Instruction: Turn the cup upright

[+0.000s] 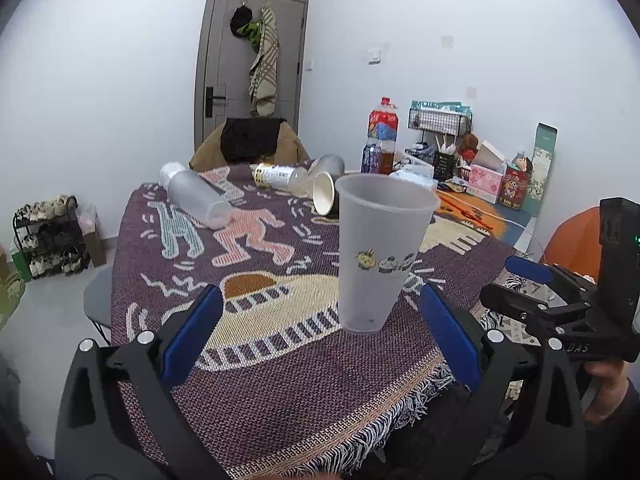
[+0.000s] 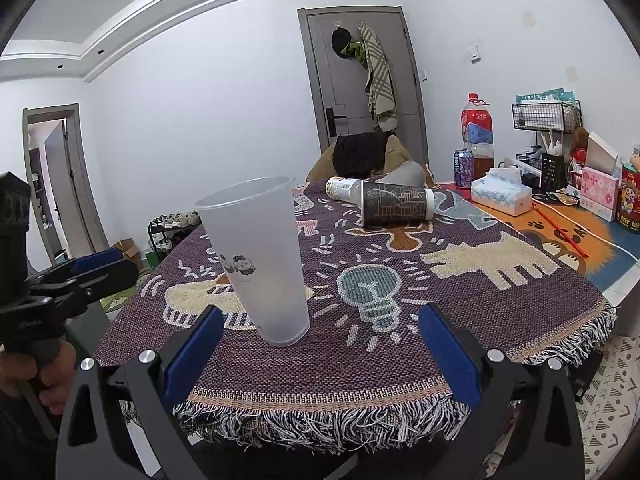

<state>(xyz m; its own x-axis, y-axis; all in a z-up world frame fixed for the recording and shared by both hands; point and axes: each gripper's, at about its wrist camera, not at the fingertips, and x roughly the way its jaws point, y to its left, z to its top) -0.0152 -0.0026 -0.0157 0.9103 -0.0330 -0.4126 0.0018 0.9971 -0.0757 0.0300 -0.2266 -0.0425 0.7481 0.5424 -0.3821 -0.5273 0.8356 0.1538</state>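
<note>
A frosted translucent plastic cup [image 1: 378, 252] with small cartoon prints stands upright, mouth up, on the patterned purple tablecloth [image 1: 280, 360]. It also shows in the right wrist view [image 2: 260, 260]. My left gripper [image 1: 320, 344] is open and empty, just short of the cup, which stands ahead and slightly right. My right gripper [image 2: 320, 354] is open and empty, with the cup ahead and to its left. The right gripper also shows at the right of the left wrist view [image 1: 532, 280], and the left gripper at the left of the right wrist view [image 2: 100, 268].
A dark paper cup [image 2: 396, 204] lies on its side farther back, beside a lying clear bottle [image 1: 280, 176], a grey cup [image 1: 330, 164] and a frosted bottle [image 1: 196, 196]. Drinks, a tissue box [image 2: 500, 196] and boxes crowd the right. The fringed table edge [image 2: 320, 420] is close.
</note>
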